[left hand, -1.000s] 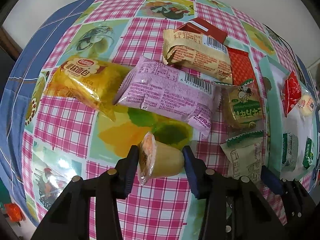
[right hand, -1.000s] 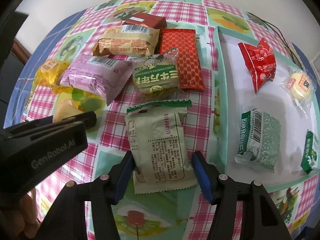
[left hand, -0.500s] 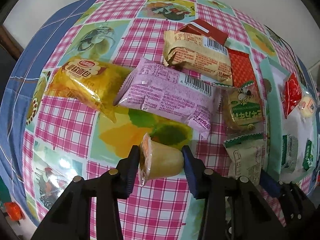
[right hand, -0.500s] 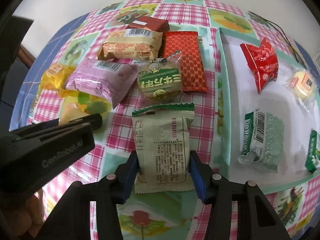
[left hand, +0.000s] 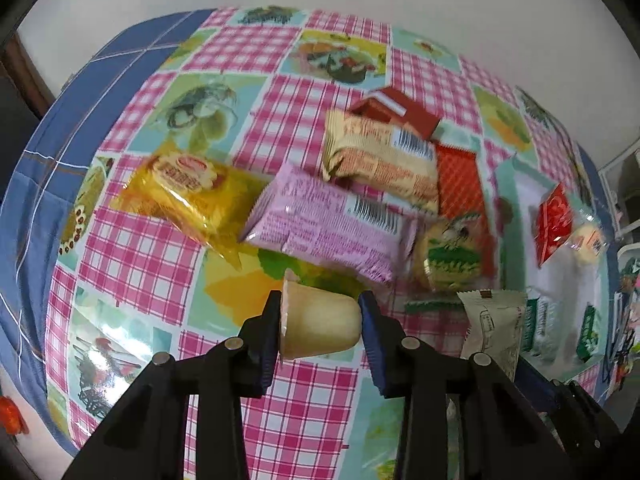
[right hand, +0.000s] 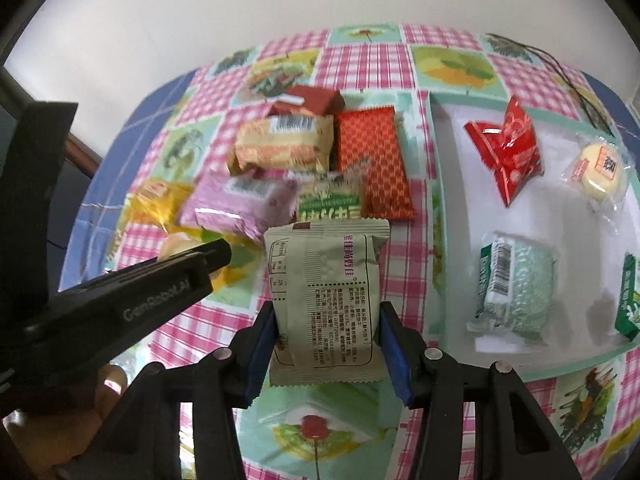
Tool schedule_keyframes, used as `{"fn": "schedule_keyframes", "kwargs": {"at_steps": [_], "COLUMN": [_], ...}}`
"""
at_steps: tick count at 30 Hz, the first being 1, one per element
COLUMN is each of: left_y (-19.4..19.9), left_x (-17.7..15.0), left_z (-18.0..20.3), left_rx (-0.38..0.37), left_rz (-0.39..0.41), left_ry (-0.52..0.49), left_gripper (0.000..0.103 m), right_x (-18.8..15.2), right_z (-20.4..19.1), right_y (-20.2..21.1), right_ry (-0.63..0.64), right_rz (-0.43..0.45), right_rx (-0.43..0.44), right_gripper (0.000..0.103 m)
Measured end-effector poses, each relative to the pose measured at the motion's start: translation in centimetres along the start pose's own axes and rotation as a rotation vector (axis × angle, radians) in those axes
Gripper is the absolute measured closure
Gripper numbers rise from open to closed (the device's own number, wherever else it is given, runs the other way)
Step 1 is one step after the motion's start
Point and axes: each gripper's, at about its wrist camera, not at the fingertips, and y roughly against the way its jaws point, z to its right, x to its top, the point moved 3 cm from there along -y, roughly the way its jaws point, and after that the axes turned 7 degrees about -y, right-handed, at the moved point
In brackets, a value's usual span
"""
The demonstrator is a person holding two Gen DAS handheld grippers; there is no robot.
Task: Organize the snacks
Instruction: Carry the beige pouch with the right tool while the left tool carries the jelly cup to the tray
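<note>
Left gripper (left hand: 320,320): black frame, blue pads, clamped on the cup's two ends, having just been closing onto it.
Cup (left hand: 318,326): small pale-yellow plastic jelly cup, tapered, foil lid facing left; lies sideways between the pads, above the cloth.
Right gripper (right hand: 326,332): same build; pads squeeze the sides of the pouch, jaws having closed in on it.
Pouch (right hand: 326,300): flat, matte, pale-green sachet with crimped ends and fine print (back side up), held upright in the jaws, its top edge overlapping the round green cake pack in view.
Cloth (left hand: 132,248): glossy vinyl, pink gingham squares alternating with fruit and food prints.
Loose pile (left hand: 328,224): pillow packs, crinkled film; yellow, pink, beige, red-patterned, plus a dark red box, touching or overlapping at mid-table.
Tray (right hand: 436,208): shallow, white floor, mint rim, right of the pile; holds a red bag (right hand: 508,148), a round yellow cake in clear wrap, green-white packs, well apart.
</note>
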Motion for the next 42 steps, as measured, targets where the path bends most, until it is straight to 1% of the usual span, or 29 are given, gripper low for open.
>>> {"fn": "schedule_keyframes", "kwargs": {"at_steps": [6,10,18,22,26,32,34,42], "left_y": [2.7,3.9,3.7,3.9,4.1,4.1,4.1,4.2], "left_x": [0.5,0.6,0.4,0.3,0.1,-0.4,-0.7,-2.0], "left_z": [-0.4,0.0,3.3,5.8,8.6,13.5,15.1,21.0], "left_rx": [-0.01,-0.012,-0.037,-0.053,-0.059,-0.056,-0.068,-0.104], "left_rz": [0.078,0.112,0.115,0.115,0.117,0.118,0.116,0.125], "left_ry": [0.017,0.016,-0.007,-0.042,-0.097,-0.215,-0.247,-0.368], "left_gripper": [0.064,0.064,0.064,0.064,0.064,0.064,0.064,0.064], "right_x": [0.5,0.4,0.6,0.9,1.0,1.0,0.9,0.3], "right_z": [0.1,0.4,3.4,5.9,9.5,14.9,16.9,22.5], "right_y": [2.0,2.9,3.4,4.1,5.1,6.5,7.0,8.9], "right_ry": [-0.03,-0.032,-0.081,-0.124,-0.187,-0.295,-0.331,-0.412], "right_rz": [0.049,0.067,0.072,0.084,0.101,0.123,0.132,0.165], "right_rx": [0.036,0.038,0.008,-0.01,-0.049,-0.078,-0.088,-0.123], "right_gripper": [0.05,0.05,0.05,0.05,0.05,0.05,0.05,0.05]}}
